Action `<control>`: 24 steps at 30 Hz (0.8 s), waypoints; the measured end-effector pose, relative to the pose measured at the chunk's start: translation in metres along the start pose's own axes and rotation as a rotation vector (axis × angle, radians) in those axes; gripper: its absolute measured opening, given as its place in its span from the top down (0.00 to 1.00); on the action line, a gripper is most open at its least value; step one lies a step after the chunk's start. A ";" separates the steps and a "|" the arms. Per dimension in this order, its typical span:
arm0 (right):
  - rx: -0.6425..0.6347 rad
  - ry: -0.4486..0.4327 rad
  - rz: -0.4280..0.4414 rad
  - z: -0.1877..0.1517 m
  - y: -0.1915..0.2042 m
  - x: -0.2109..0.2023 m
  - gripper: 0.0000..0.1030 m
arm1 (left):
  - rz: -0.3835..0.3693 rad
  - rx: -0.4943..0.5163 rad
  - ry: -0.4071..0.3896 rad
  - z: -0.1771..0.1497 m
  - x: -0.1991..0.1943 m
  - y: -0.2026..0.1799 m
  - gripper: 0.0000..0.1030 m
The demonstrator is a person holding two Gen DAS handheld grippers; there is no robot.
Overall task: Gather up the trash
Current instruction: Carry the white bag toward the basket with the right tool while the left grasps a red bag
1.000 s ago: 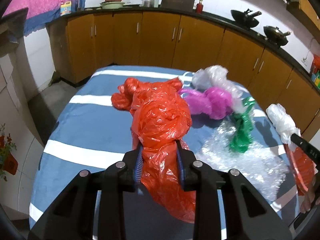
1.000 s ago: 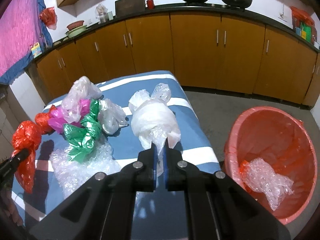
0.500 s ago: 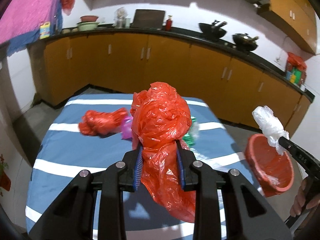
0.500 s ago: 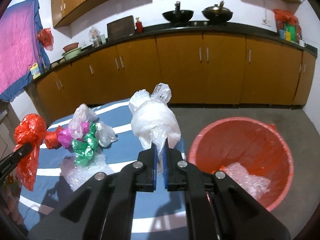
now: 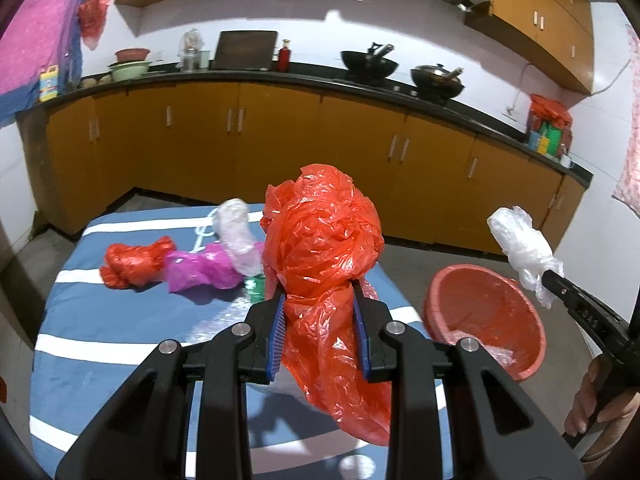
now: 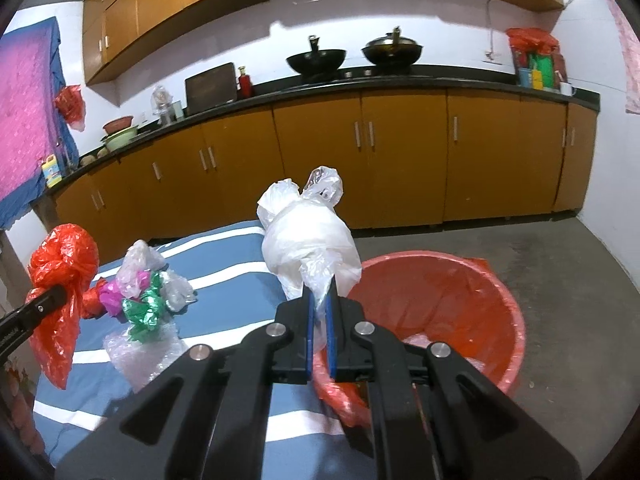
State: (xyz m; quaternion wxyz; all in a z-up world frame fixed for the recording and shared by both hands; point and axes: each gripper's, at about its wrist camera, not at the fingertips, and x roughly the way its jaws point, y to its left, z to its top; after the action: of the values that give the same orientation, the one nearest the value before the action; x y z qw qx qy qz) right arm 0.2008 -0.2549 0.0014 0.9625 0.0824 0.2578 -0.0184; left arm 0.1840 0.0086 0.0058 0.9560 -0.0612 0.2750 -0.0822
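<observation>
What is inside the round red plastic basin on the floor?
Inside the round red plastic basin, a red plastic liner covers the walls and crumpled clear bubble wrap lies at the bottom. The right gripper hides part of the bottom.

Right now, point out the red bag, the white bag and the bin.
red bag (image 5: 324,240), left wrist view, crumpled upper bulge
white bag (image 6: 308,248), right wrist view, rounded body
bin (image 6: 516,320), right wrist view, right rim

Red bag (image 5: 324,240), blue-and-white striped cloth (image 5: 120,344)
</observation>
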 end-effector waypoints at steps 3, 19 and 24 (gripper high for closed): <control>0.013 -0.005 -0.018 -0.001 -0.011 -0.005 0.93 | -0.022 0.017 0.001 -0.001 0.000 -0.013 0.72; 0.064 -0.014 -0.085 -0.008 -0.052 -0.015 0.94 | -0.121 0.060 0.020 -0.004 0.011 -0.066 0.72; 0.078 -0.015 -0.104 -0.010 -0.064 -0.016 0.94 | -0.143 0.065 0.037 -0.006 0.016 -0.078 0.72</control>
State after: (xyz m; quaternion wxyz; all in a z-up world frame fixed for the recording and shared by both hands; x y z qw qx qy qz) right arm 0.1775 -0.3167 -0.0088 0.9582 0.1063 0.2537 -0.0792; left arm 0.1844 -0.0717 0.0053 0.9439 -0.0482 0.2846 -0.1603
